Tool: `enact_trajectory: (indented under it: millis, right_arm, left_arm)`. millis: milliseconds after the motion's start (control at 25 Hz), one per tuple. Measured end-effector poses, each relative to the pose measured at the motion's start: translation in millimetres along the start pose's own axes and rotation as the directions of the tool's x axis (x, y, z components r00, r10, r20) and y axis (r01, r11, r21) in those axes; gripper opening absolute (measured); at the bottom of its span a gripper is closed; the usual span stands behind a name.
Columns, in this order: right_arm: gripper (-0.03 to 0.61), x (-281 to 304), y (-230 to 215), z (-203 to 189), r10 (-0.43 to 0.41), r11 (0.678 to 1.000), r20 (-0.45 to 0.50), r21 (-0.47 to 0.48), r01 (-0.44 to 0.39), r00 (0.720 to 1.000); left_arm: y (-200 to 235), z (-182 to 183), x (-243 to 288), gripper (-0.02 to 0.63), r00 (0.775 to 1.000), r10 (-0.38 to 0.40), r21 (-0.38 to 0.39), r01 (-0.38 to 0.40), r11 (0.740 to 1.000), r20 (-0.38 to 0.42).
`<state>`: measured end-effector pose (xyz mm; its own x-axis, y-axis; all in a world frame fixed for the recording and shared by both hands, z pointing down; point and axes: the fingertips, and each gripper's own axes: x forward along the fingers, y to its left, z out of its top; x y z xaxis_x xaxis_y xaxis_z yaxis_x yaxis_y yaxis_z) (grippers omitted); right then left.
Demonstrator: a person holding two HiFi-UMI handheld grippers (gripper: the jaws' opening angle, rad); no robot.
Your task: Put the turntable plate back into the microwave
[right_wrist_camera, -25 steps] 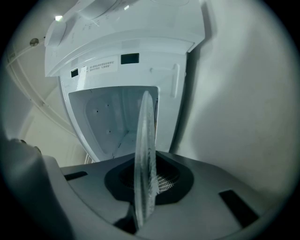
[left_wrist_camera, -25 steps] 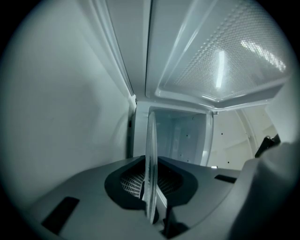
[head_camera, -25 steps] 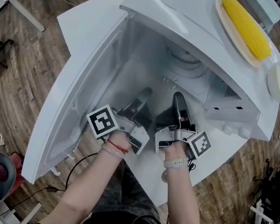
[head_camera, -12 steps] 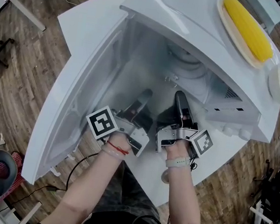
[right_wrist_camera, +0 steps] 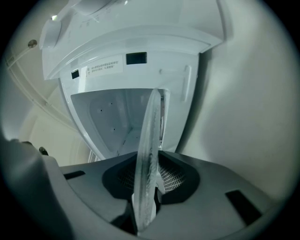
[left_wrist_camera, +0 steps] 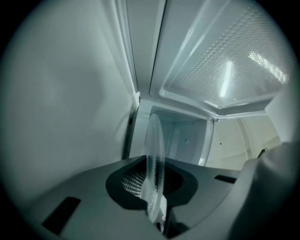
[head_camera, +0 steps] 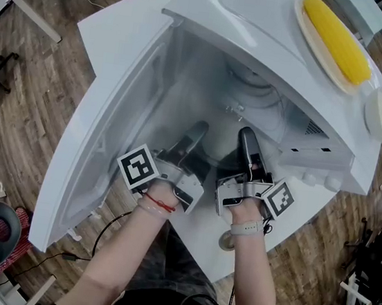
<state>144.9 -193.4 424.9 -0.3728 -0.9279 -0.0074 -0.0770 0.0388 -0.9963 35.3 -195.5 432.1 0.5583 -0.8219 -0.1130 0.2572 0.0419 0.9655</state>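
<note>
Since a second ago the right gripper [head_camera: 247, 136] has slid a little toward the worktop's [head_camera: 118, 20] near right edge, and the wrist behind it has moved off a small round thing [head_camera: 227, 240] on the worktop. The left gripper [head_camera: 197, 130] has barely shifted.

The turntable plate [head_camera: 218, 146] is a clear glass disc with a finely textured face and a thick rim. Each gripper's jaws are clamped on its rim, one on the left side and one on the right. The plate hangs between them just in front of the open microwave's [head_camera: 262, 32] mouth, beside the swung-out door [head_camera: 102, 137].

Both gripper views show it edge-on as a thin pale blade [left_wrist_camera: 154, 159] [right_wrist_camera: 149, 154], running from the jaws toward the white cavity [right_wrist_camera: 117, 117].

A corn cob [head_camera: 335, 38] lies on top of the microwave.
</note>
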Motion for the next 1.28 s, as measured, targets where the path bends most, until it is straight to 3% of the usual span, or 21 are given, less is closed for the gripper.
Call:
enact_trajectory:
  millis: [480,840,1280]
  right_arm:
    - [0.063,-24.3,-0.3,-19.5,0.004,1.000,-0.069,-0.010,-0.004,0.998]
    - [0.054,-21.3,-5.2,-12.9,0.002,0.999,-0.027,0.052,0.000,1.000]
    - [0.041,-18.0,-13.6,0.7,-0.031,0.996,0.033,0.087,0.028,0.999]
  left_arm:
    - [-2.6,4.5,3.5,0.034,1.000,-0.011,0.031,0.010,0.999,0.021]
    - [-0.1,7.4,16.6,0.035,1.000,-0.002,0.044,0.002,0.999,0.003]
    - [5.4,0.1,20.5,0.035,0.999,0.003,0.002,-0.003,1.000,-0.038]
